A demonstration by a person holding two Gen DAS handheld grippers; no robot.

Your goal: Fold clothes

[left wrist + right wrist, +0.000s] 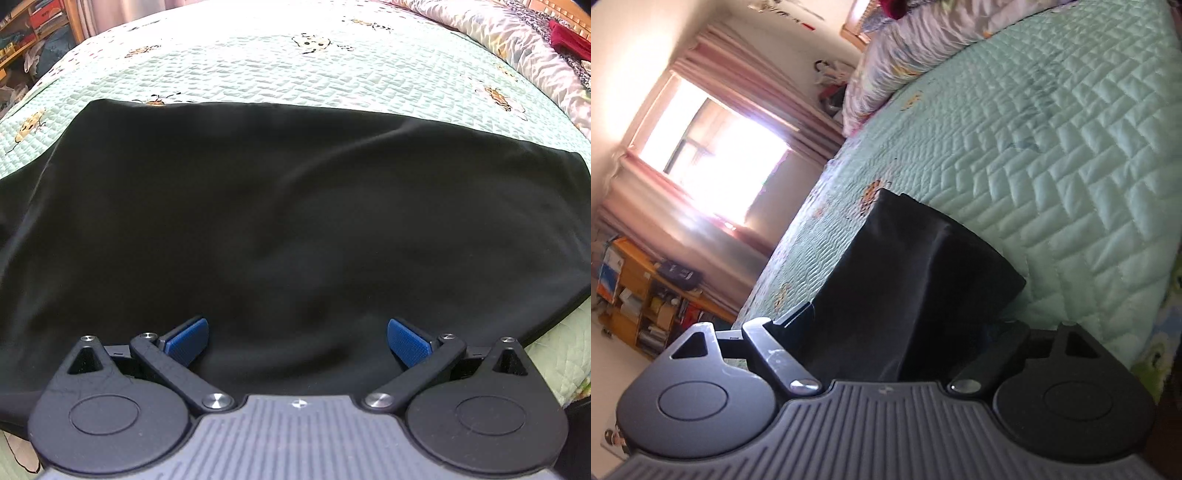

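One black garment [280, 221] lies on one quilted bed [258, 77]; two tongs (left [297, 341], right [901, 328]) both released.

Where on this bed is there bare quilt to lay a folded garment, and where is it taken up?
Free: the mint quilt beyond the black garment's far edge, up to the rumpled duvet at the head. Also a strip to the garment's right, toward the bed edge. Crowded: the near side, which the garment covers.
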